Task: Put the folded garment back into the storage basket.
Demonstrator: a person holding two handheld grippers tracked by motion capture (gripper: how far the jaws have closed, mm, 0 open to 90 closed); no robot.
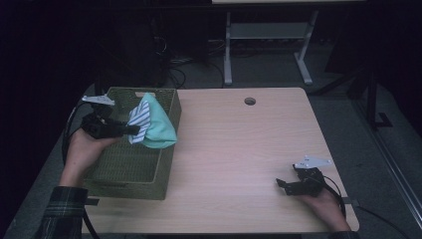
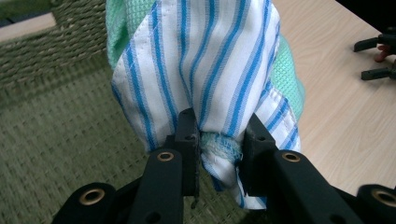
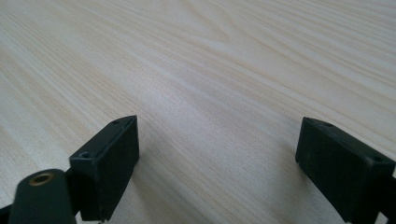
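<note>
Cloth [image 1: 154, 124], green with a blue-striped white part, hangs pinched in the left hand-held gripper [image 1: 133, 130] above the woven basket [image 1: 129, 169] at the desk's [image 1: 239, 149] left edge. Right hand-held gripper [image 1: 281, 185] rests near the right corner, jaws wide apart, holding nothing.

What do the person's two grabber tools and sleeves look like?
Both the left gripper and the right gripper are black, with two blocky jaws joined by brass-ringed pivots. Each carries a grey three-cornered plate on top and trails a black cable. The left arm wears a dark green plaid sleeve.
</note>
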